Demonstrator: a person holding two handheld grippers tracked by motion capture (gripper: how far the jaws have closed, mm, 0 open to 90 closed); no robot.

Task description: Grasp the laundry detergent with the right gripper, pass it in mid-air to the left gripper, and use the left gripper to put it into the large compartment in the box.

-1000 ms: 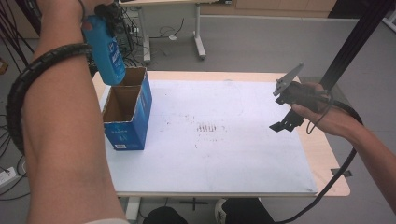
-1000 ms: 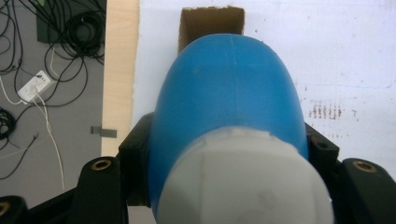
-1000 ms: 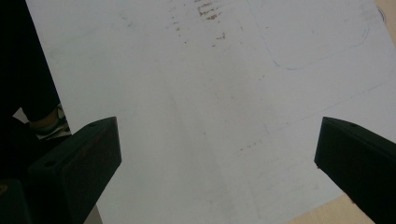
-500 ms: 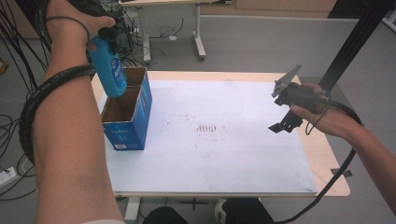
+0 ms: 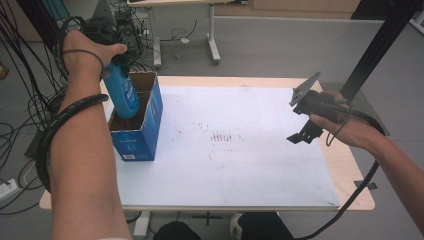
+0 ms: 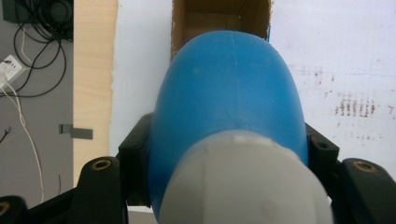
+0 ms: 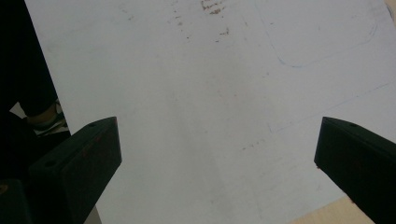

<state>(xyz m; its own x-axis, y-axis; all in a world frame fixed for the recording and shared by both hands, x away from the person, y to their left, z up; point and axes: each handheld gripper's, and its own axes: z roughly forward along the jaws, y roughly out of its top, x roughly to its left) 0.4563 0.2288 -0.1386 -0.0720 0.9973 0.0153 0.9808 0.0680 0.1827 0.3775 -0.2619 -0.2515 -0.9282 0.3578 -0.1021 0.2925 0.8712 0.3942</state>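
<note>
A blue bottle (image 5: 122, 92) with a grey cap (image 6: 247, 186) hangs bottom-down in the mouth of an open blue cardboard box (image 5: 142, 132) at the table's left. My left gripper (image 5: 107, 47) is shut on the bottle near its cap end, and in the left gripper view the black jaws press on both sides of the bottle (image 6: 229, 88) above the box's brown inside (image 6: 219, 18). My right gripper (image 5: 302, 135) is held over the white sheet's right side, its jaws wide apart with nothing between them (image 7: 217, 154).
A white sheet (image 5: 240, 145) with brown smudges covers most of the wooden table (image 5: 350, 165). Cables lie on the floor at the left, and another desk's legs (image 5: 212, 35) stand behind the table. A dark pole (image 5: 380, 45) rises at the right.
My left hand has come down with the blue bottle, from above the box to its lower end inside the box's opening. The right gripper has stayed in place.
</note>
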